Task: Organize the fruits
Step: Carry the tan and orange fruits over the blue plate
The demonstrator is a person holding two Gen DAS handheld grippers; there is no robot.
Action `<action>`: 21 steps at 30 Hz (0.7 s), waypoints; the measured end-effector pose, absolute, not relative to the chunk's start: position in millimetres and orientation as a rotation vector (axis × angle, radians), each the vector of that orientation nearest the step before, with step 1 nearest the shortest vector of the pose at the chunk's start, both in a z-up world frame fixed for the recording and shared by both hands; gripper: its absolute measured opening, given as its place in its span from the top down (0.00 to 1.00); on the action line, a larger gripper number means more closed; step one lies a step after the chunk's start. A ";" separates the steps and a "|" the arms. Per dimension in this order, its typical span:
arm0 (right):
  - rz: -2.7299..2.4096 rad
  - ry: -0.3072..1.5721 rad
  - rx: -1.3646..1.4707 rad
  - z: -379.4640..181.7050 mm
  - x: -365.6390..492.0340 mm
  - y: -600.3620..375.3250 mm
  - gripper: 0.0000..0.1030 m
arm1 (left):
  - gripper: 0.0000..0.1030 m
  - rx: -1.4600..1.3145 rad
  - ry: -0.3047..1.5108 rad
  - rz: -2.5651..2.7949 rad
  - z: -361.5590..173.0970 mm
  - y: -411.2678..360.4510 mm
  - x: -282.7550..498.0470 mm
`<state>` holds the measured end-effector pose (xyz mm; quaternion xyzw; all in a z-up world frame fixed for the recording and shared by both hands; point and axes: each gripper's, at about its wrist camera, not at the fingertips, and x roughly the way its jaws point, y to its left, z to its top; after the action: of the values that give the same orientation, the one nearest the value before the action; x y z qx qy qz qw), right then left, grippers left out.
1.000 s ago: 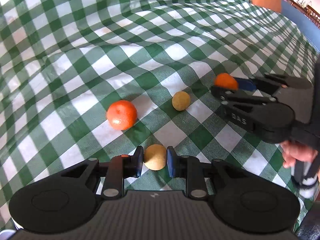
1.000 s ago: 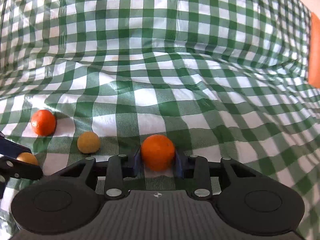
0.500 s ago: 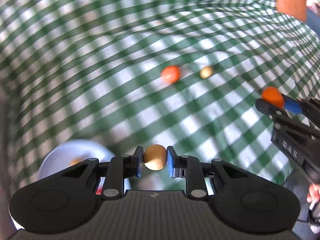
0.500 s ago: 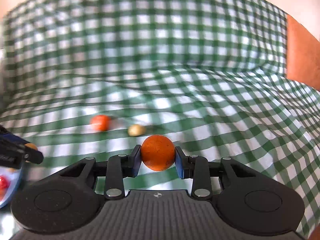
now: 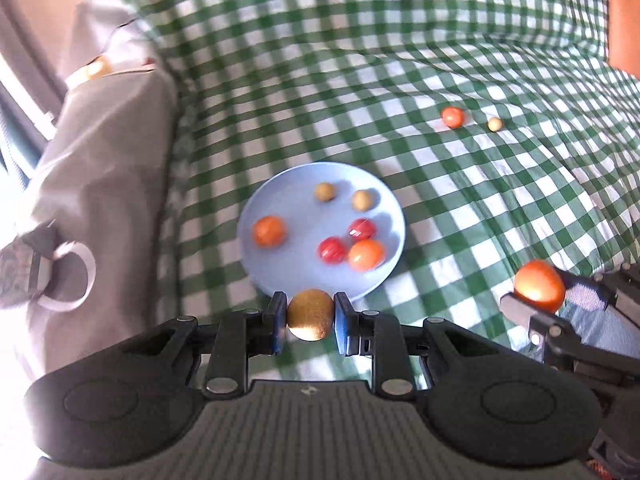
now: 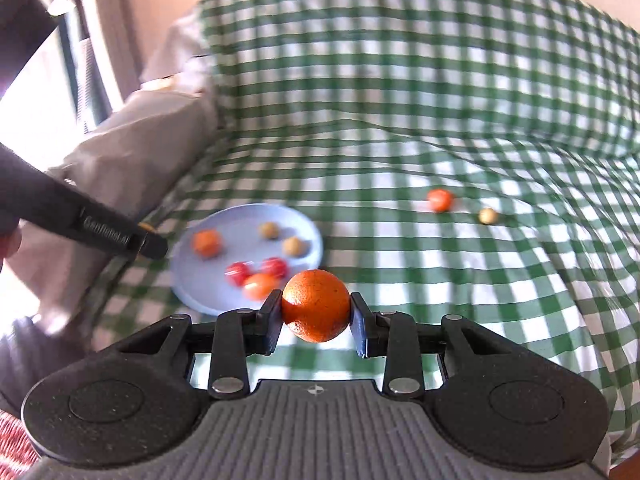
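My left gripper [image 5: 310, 316] is shut on a small tan round fruit [image 5: 310, 314], held in the air just short of the near rim of a light blue plate [image 5: 280, 276]. On the plate lie several fruits: orange, red and tan ones. My right gripper [image 6: 316, 314] is shut on an orange [image 6: 316, 306] and hovers to the right of the plate [image 6: 192, 292]; the left wrist view catches that gripper and its orange [image 5: 539, 285] at the right edge. A small orange fruit [image 5: 453, 117] and a small tan fruit [image 5: 495, 124] lie on the cloth farther off.
A green-and-white checked cloth [image 5: 400, 60] covers the surface. At the left lies a grey bag or cover [image 5: 104, 152] with a strap and ring. An orange-brown panel [image 5: 622, 24] stands at the far right.
Both grippers rose and swung left with their fruits still held. The blue plate with its fruits came fully into view; the two loose fruits on the cloth now lie far off to the right.
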<state>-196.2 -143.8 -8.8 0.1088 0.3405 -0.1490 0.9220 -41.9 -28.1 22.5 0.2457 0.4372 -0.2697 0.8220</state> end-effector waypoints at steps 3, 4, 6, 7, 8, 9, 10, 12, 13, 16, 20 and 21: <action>-0.265 0.698 0.205 0.5 -203.2 -117.0 0.65 | 0.74 0.487 0.928 -0.561 28.9 -1.9 -51.9; -0.259 0.696 0.187 4.0 -206.0 -108.4 0.65 | 0.74 0.480 0.925 -0.558 30.6 7.1 -55.5; -0.248 0.689 0.157 9.3 -210.3 -93.1 0.65 | 0.74 0.466 0.921 -0.550 32.7 20.2 -61.7; -0.246 0.685 0.146 11.5 -211.4 -87.1 0.65 | 0.74 0.459 0.919 -0.549 33.9 26.0 -64.3; -0.244 0.681 0.136 11.8 -211.0 -82.2 0.65 | 0.74 0.451 0.918 -0.545 35.0 31.3 -66.9; -0.242 0.676 0.125 13.4 -212.6 -76.5 0.65 | 0.74 0.446 0.916 -0.541 36.1 36.5 -69.4; -0.241 0.670 0.115 15.9 -214.2 -71.2 0.65 | 0.74 0.440 0.913 -0.539 37.6 41.5 -72.2; -0.236 0.655 0.099 20.1 -218.6 -62.2 0.65 | 0.74 0.432 0.906 -0.537 40.6 49.9 -77.6; -0.233 0.648 0.092 22.1 -220.5 -59.4 0.65 | 0.74 0.426 0.901 -0.536 42.5 53.6 -80.7; -0.233 0.620 0.068 28.3 -227.4 -49.9 0.65 | 0.74 0.412 0.890 -0.537 46.0 61.9 -89.3; -0.225 0.605 0.054 30.9 -232.7 -43.3 0.65 | 0.74 0.392 0.874 -0.548 50.5 70.9 -99.4; -0.224 0.605 0.050 31.0 -233.8 -41.7 0.65 | 0.74 0.387 0.874 -0.554 50.9 72.9 -100.9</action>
<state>-233.8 -41.7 31.0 0.0243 0.2974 -0.1102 0.9481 -100.9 72.9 50.9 0.1839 0.4152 -0.2630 0.8513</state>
